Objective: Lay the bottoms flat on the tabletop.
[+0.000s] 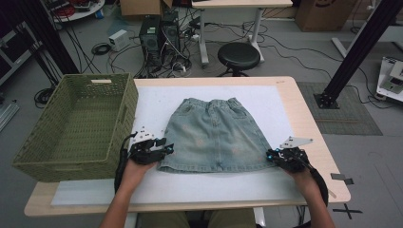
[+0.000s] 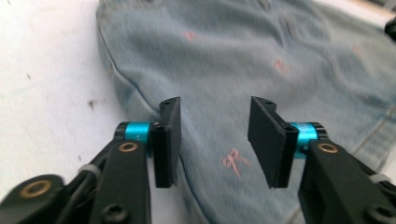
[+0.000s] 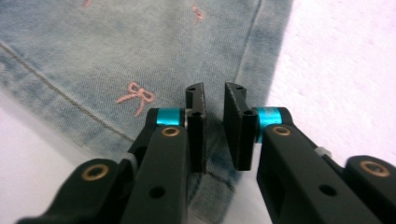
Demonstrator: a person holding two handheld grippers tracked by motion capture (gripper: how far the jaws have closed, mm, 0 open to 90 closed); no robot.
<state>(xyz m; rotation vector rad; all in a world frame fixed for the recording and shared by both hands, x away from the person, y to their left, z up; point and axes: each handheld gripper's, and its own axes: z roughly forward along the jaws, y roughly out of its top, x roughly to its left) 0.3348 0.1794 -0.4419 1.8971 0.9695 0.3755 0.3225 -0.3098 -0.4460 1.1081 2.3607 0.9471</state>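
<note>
A denim skirt (image 1: 216, 135) lies flat on the white mat (image 1: 280, 102), beside a green basket (image 1: 78, 126). The left gripper (image 2: 215, 140) hovers spread over its left hem corner. The right gripper (image 3: 215, 128) sits at the right hem corner, jaws nearly together with a fold of fabric between them; whether they pinch it I cannot tell.

Lab; computer towers (image 1: 159, 35); floor cables (image 1: 285, 52); stool (image 1: 238, 57)

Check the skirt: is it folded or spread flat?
Spread flat. The skirt lies open on the table, waistband far, hem near, with no fold showing.
</note>
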